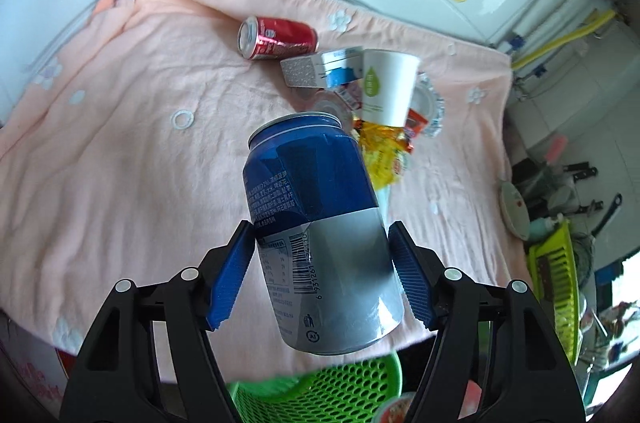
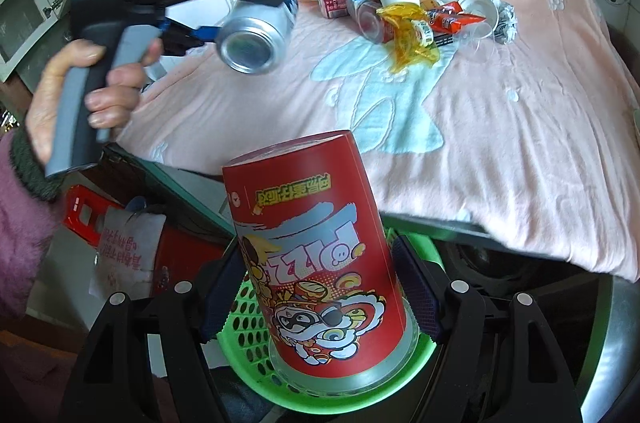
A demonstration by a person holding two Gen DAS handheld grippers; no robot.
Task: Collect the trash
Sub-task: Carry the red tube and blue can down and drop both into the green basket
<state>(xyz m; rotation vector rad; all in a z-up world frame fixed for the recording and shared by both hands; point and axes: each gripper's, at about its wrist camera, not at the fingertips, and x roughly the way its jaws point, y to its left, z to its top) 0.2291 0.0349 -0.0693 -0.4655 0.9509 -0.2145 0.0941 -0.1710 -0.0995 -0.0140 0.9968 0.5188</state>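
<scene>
Trash held at this moment: a blue-and-silver can (image 1: pixel 320 235) is clamped between the jaws of the left gripper (image 1: pixel 322 275), and a red printed cup (image 2: pixel 320 255) is clamped between the jaws of the right gripper (image 2: pixel 320 287). Both items are carried in the air, long axes running forward along the fingers and tilted slightly. The green perforated basket (image 2: pixel 248 307) is seen directly beneath the red cup in the right wrist view; in the left wrist view only its rim (image 1: pixel 340 383) shows, below and just nearer than the can. The right gripper is judged the nearer to a drop.

Remaining trash lies in a heap at the far side of the bench on the pink blanket (image 1: pixel 120 143): a red can (image 1: pixel 276 37) on its side, a small carton (image 1: pixel 320 67), a white paper cup (image 1: pixel 386 85), and yellow wrappers (image 1: pixel 380 151).

Basket contents are largely hidden by the cup and the fingers. The heap's smaller pieces overlap and cannot be separated.
</scene>
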